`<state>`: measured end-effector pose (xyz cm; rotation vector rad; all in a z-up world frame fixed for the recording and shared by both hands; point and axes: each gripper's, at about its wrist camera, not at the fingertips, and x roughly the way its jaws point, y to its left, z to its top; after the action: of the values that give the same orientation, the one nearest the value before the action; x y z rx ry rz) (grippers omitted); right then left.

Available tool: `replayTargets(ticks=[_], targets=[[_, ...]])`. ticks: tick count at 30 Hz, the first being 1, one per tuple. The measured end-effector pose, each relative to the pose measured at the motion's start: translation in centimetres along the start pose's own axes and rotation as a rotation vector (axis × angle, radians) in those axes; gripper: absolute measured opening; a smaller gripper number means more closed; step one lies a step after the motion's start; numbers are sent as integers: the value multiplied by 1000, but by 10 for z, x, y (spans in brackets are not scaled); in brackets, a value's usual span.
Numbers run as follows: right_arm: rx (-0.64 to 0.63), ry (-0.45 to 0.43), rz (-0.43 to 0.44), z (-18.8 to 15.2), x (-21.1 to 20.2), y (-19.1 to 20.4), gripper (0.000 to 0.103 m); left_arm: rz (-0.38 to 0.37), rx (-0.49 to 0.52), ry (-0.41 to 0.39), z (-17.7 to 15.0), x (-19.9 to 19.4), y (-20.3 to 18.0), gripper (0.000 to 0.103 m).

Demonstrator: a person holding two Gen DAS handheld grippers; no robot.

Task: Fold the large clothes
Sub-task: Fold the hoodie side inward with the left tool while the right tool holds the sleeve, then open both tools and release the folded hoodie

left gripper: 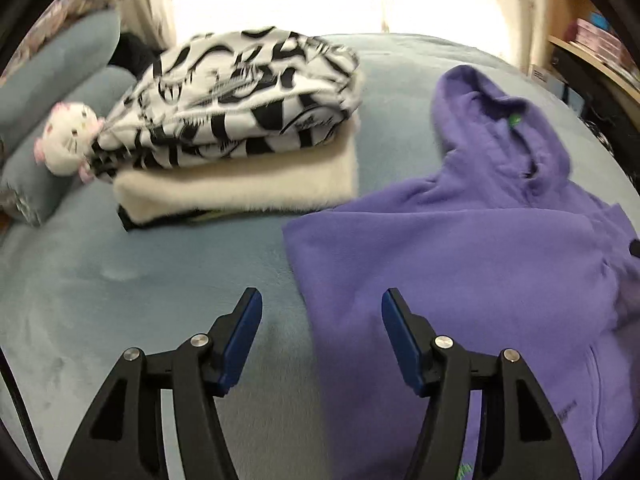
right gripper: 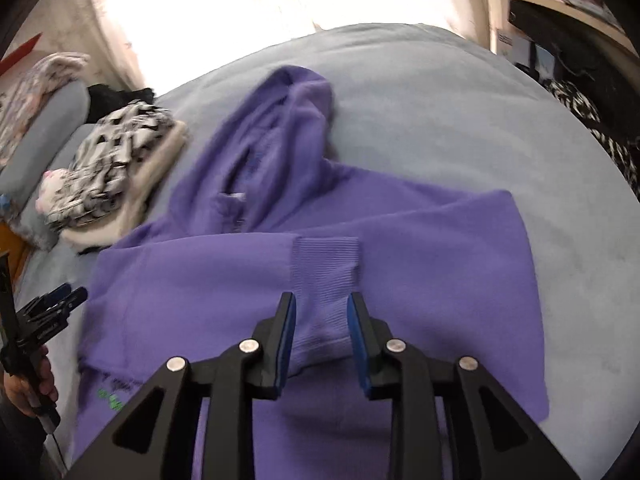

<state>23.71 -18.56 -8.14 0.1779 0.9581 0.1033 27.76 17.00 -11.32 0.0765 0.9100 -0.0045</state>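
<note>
A purple hoodie (left gripper: 460, 260) lies flat on the bed, hood (right gripper: 296, 92) toward the far side. One sleeve is folded across the body, and its ribbed cuff (right gripper: 326, 264) rests on the chest. My right gripper (right gripper: 321, 298) hovers over that cuff with its jaws a little apart. The cuff lies between the blue pads (right gripper: 286, 328), and they do not press on it. My left gripper (left gripper: 322, 296) is open and empty above the hoodie's left edge. In the right wrist view the left gripper (right gripper: 60, 300) shows at the left border, held by a hand (right gripper: 28, 384).
A stack of folded clothes (left gripper: 240, 120), black-and-white print on cream fleece, sits at the bed's far left beside a white plush toy (left gripper: 68, 144) and grey-blue pillows (left gripper: 60, 72). The grey-blue bedcover (right gripper: 480, 120) spreads to the right. Shelves (right gripper: 560, 0) stand at the far right.
</note>
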Motion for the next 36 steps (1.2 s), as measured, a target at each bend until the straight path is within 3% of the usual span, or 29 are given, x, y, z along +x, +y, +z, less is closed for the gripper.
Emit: replayTargets(ticks=[4, 8, 11, 13, 16, 18, 19, 22, 23, 24, 26, 27, 30, 36], targets=[[-38, -5, 67, -8, -10, 31, 26, -110, -1, -35, -8, -32, -20, 61], [-73, 37, 179, -17, 0, 75, 26, -212, -25, 19, -19, -39, -56, 61], [-115, 58, 230, -26, 14, 103, 26, -191, -47, 4, -34, -33, -76, 61], [-122, 94, 239, -33, 30, 111, 26, -137, -42, 31, -43, -18, -85, 61], [-109, 150, 222, -45, 54, 105, 26, -19, -23, 64, -59, 9, -84, 61], [-97, 153, 250, -49, 61, 87, 8, -41, -52, 61, -59, 11, -73, 61], [-89, 139, 231, -48, 58, 77, 5, -34, -65, 58, -58, 9, -68, 60], [-11, 61, 52, -40, 43, 22, 3, -48, -70, 57, -58, 8, -56, 54], [22, 67, 74, -40, 43, 7, 0, -58, -68, 56, -59, 8, -54, 53], [71, 86, 152, -40, 43, -8, 0, -62, -66, 51, -62, 8, -51, 53], [95, 86, 188, -43, 38, -16, 0, -53, -59, 48, -62, 8, -52, 53], [62, 76, 157, -43, 31, -10, 0, -45, -55, 48, -62, 7, -53, 53], [4, 59, 24, -47, 20, 3, 18, -43, -65, 57, -59, 8, -53, 53], [46, 76, 65, -58, 14, -2, 18, -35, -55, 65, -60, -3, -57, 57]])
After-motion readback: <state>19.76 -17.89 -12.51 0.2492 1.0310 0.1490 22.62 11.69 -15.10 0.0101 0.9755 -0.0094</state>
